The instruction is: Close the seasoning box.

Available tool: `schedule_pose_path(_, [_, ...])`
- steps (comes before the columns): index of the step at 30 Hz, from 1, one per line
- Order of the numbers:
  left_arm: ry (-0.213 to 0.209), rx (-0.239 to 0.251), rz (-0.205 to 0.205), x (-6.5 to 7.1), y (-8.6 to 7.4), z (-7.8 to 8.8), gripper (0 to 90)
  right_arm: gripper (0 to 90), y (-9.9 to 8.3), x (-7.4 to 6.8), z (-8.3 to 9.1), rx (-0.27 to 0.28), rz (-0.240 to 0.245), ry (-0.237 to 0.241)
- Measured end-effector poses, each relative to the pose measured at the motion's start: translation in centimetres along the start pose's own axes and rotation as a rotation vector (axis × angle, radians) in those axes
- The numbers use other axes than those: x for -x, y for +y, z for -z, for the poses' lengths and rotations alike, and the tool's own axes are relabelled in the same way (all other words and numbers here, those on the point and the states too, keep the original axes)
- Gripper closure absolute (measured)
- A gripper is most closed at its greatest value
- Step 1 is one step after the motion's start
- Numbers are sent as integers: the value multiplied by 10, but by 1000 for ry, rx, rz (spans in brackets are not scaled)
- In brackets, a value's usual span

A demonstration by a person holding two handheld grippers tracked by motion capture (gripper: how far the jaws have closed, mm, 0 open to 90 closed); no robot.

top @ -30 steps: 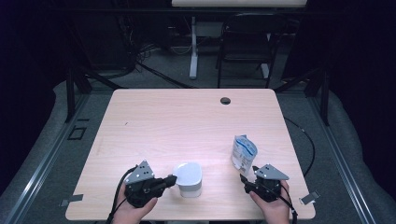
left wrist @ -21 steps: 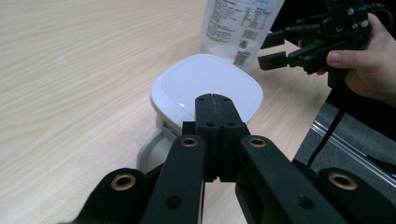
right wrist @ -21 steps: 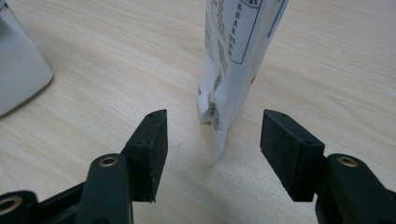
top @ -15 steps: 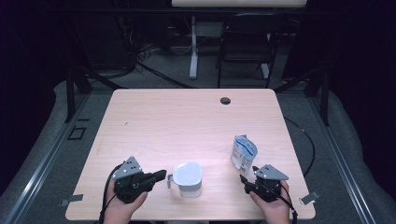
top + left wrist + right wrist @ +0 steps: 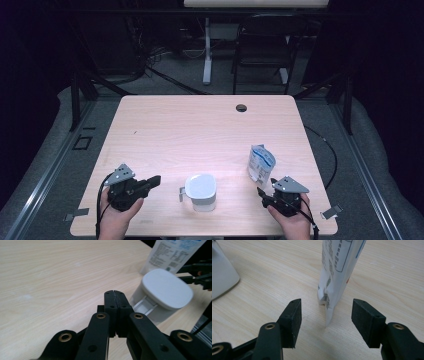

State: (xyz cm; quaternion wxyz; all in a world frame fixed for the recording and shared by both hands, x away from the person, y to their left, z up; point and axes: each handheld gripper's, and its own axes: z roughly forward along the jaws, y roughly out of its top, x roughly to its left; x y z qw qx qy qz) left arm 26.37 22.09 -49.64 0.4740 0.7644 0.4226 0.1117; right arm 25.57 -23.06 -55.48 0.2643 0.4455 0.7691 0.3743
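Observation:
A white lidded container [image 5: 201, 190] with a small handle on its left side stands near the table's front edge; it also appears in the left gripper view [image 5: 163, 290]. My left gripper [image 5: 156, 180] lies to its left, shut with nothing between the pads [image 5: 115, 303], a short gap from the handle. A white and blue pouch [image 5: 261, 162] stands upright at the right. My right gripper [image 5: 261, 192] sits just in front of that pouch [image 5: 339, 270], jaws open, the pouch's lower edge just beyond the fingertips and untouched.
The light wooden table [image 5: 200, 130] has a dark cable hole [image 5: 241, 107] near its far edge. Beyond the table stand a chair [image 5: 265, 55] and a white table leg [image 5: 207, 55] on a dark floor.
My left gripper has drawn back to the left, away from the white container's handle. The right gripper and the pouch have stayed where they were.

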Motion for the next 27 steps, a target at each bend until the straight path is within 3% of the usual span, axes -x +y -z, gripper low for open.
schedule_pose_path(9, [45,-14,78,-25,-15,-5,862,410,-1,1,-1,-17,11,-4])
schedule_pose_path(16, [126,-65,97,-43,-29,-10,868,408,-3,1,-1,-30,10,-8])
schedule_pose_path(20, [150,-76,132,-53,-38,-12,860,407,-3,0,-2,-21,9,-14])
schedule_pose_path(25, [188,-61,184,-62,-43,-10,761,407,-4,0,-2,-14,25,-15])
schedule_pose_path(27, [201,-57,184,-64,-42,-9,716,407,-5,0,-1,-14,30,-20])
